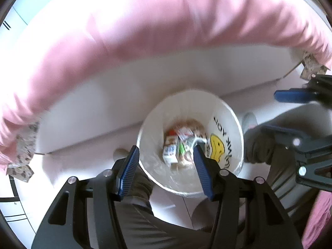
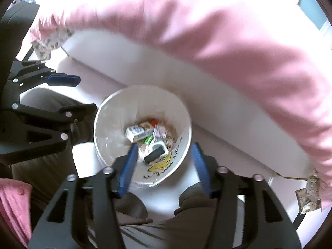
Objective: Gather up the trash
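Observation:
A white bin [image 1: 182,112] lined with a bag bearing a yellow smiley [image 1: 216,147] stands on the floor beside the bed. Inside lie small cartons and wrappers [image 1: 176,145]. My left gripper [image 1: 166,161] hangs above the bin, pointing down, open, with nothing between its blue pads [image 1: 128,170]. My right gripper [image 1: 269,112] shows at the right edge. In the right wrist view the bin [image 2: 116,120] holds a white carton [image 2: 138,132] and a black-and-white piece [image 2: 154,154]. The right gripper [image 2: 165,166] is open and empty above it. The left gripper [image 2: 87,93] is at the left.
A bed with a pink sheet [image 1: 145,31] over a white base [image 1: 103,103] arcs behind the bin. A person's dark trouser legs [image 2: 166,234] and feet [image 2: 132,205] stand close to the bin on the pale floor [image 2: 168,193]. Pink cloth [image 2: 12,203] shows at the lower left.

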Demonstrator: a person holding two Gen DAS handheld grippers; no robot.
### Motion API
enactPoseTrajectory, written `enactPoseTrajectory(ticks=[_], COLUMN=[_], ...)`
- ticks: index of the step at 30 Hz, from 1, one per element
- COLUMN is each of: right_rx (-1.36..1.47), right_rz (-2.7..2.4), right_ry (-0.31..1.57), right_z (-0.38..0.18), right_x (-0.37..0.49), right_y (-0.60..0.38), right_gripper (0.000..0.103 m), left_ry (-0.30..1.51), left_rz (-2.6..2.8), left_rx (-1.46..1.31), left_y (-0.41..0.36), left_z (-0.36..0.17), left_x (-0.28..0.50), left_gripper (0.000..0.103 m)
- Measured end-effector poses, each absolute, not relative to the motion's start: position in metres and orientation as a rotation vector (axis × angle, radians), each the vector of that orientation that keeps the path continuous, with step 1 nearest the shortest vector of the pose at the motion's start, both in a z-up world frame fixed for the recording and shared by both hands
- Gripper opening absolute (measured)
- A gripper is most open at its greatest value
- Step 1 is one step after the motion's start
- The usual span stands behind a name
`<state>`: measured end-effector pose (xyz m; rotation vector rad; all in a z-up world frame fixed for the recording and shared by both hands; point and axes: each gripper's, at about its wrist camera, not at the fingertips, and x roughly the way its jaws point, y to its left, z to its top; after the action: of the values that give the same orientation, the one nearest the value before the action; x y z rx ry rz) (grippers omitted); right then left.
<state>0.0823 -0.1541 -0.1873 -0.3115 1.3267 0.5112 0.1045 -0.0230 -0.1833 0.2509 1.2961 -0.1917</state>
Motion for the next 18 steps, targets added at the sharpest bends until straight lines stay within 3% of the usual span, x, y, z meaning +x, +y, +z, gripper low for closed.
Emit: enactPoseTrajectory(ticks=[3, 7, 18], right_rx=[-0.333, -0.358, -0.33], right_rz=[0.492, 0.472, 0.384], right_ry=[1.267, 1.178, 0.942], right_z=[-0.163, -0.124, -0.024], right_x=[0.081, 0.075, 0.036], right_y=[-0.157, -0.162, -0.185], right_gripper=[0.06, 0.069, 0.079], left_ry=[1.227, 1.115, 0.922], left_rz=[-0.177, -0.159, -0.134], left_rx=[0.277, 0.29, 0.271], left_y=[-0.025, -0.027, -0.038], left_z=[-0.156, -0.113, -0.025], left_x=[0.102, 0.092, 0.046], left_gripper=[0.059, 0.073, 0.087])
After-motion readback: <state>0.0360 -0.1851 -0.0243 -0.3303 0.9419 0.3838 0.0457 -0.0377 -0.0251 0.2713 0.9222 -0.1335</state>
